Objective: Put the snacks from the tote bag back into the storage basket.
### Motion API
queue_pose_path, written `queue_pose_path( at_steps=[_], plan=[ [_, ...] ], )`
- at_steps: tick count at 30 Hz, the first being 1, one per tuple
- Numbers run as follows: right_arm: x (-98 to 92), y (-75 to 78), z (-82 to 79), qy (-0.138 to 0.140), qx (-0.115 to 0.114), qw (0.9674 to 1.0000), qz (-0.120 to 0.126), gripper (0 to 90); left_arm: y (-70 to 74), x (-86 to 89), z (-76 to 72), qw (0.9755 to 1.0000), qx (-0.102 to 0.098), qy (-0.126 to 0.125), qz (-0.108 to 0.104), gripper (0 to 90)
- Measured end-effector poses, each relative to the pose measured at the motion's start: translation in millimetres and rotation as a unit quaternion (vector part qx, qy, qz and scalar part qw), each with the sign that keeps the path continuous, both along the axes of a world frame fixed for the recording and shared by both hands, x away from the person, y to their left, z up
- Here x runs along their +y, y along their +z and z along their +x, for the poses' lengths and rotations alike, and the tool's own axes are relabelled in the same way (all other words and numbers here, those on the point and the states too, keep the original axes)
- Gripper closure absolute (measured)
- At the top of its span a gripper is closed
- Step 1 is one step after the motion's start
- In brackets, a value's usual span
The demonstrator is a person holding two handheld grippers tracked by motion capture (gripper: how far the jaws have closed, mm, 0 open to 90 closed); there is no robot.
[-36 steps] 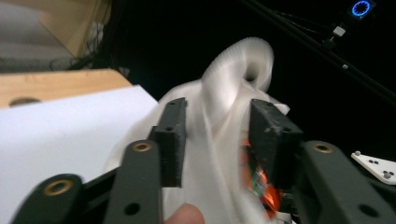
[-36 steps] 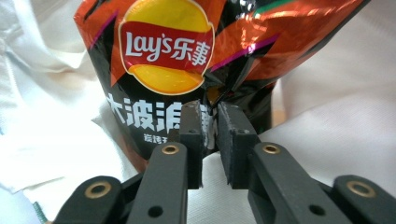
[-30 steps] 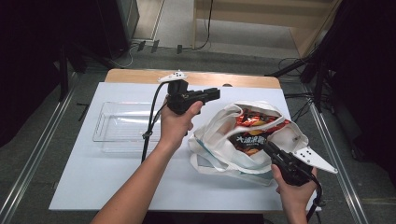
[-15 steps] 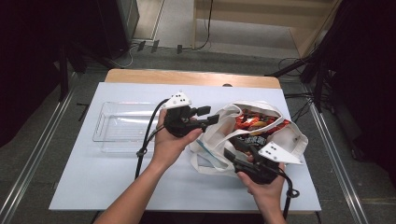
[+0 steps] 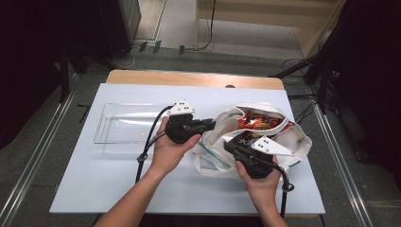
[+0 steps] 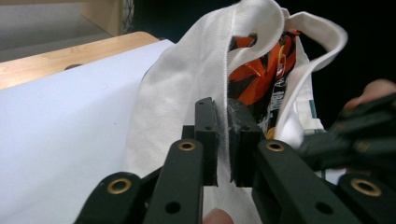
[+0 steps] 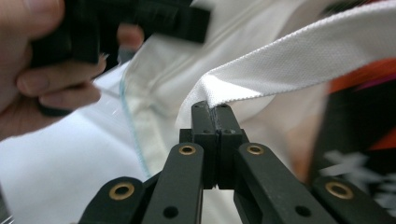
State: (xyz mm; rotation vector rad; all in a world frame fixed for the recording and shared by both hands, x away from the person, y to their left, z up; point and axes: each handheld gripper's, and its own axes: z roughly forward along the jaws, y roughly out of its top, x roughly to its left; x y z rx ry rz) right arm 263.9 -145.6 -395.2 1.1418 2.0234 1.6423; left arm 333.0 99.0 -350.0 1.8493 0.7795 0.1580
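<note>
The right gripper (image 5: 235,144), nearest the person, had just closed its jaws on the white strap (image 7: 299,65) of the tote bag (image 5: 208,142). The left gripper (image 5: 211,124) had likewise just closed, pinching the bag's fabric edge. The bag lay right of centre on the white table (image 5: 94,179), an orange snack packet (image 5: 257,124) inside; a clear tray (image 5: 123,127) sat farther left.

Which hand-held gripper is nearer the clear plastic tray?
Left. The left hand-held gripper sits just right of the clear tray, clamped on the white bag. The right hand-held gripper pinches the bag's edge farther right.
</note>
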Motion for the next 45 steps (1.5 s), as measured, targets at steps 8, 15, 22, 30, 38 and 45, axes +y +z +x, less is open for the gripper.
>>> queue_pose_path(
  at_steps=[8,15,22,30,38,45],
  plan=[
    [-31.0,31.7,3.1,-0.034,-0.054,0.9979,0.011,90.0,-2.9,1.8,-1.2,1.0,0.0,-0.004,0.002,88.4],
    [-55.2,54.6,13.3,-0.067,-0.087,0.9935,0.032,90.0,-7.7,3.2,-1.1,0.9999,0.002,-0.005,0.009,89.1],
    [-80.7,71.7,44.9,-0.123,-0.108,0.9864,0.016,90.0,-13.2,3.6,-2.8,0.9997,0.001,-0.008,0.024,89.6],
    [-118.1,72.3,87.2,-0.213,-0.055,0.9754,0.005,90.0,-19.1,5.6,-4.0,0.9989,-0.001,-0.01,0.046,90.0],
    [-144.9,42.3,106.1,-0.203,0.069,0.9767,0.016,77.6,-15.6,6.0,-0.2,0.9997,-0.004,0.003,0.025,71.7],
    [-142.2,37.2,98.9,-0.191,0.058,0.9799,0.013,76.1,2.3,-10.9,-1.9,0.9984,-0.054,0.004,0.012,60.8]
  ],
)
